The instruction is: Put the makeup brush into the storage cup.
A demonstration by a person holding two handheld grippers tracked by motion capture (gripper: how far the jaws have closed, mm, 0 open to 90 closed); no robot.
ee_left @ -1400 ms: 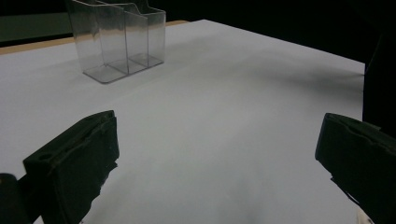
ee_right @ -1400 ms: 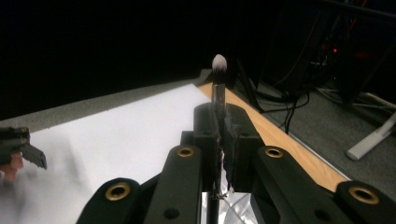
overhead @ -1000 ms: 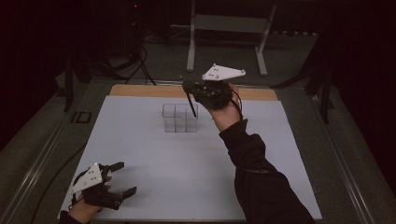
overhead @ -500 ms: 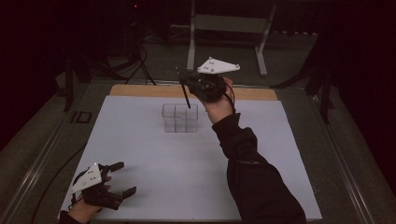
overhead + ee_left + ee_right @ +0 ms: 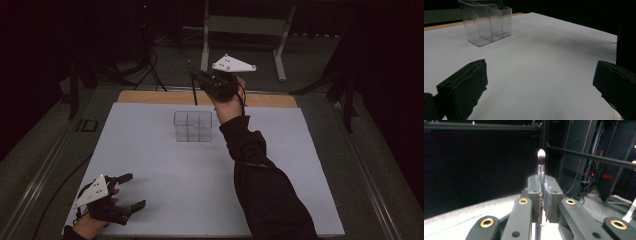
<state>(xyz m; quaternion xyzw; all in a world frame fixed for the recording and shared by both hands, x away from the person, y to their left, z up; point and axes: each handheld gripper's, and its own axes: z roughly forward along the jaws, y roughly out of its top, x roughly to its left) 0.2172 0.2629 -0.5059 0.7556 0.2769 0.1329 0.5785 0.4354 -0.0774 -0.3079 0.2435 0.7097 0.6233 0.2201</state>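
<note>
My right gripper (image 5: pixel 199 80) is raised over the table's far edge, behind the clear organizer (image 5: pixel 193 126). It is shut on a thin dark makeup brush (image 5: pixel 192 90) that hangs roughly upright. In the right gripper view the brush (image 5: pixel 541 157) sticks up between the closed jaws of that gripper (image 5: pixel 543 182), its pale bristle tip on top. At the near left corner my left gripper (image 5: pixel 132 191) rests low over the mat, open with nothing in it. In the left gripper view this gripper (image 5: pixel 539 85) faces the several-compartment organizer (image 5: pixel 486 22), which stands upright farther off.
A white mat (image 5: pixel 165 165) covers the table, with a wooden strip (image 5: pixel 150 96) along its far edge. A metal stand (image 5: pixel 245 25) and cables lie on the dark floor beyond. A person's dark sleeve (image 5: pixel 260 175) crosses the mat's right half.
The right hand has carried the brush to the left and a little farther away, behind the organizer. The left gripper has stayed put.
</note>
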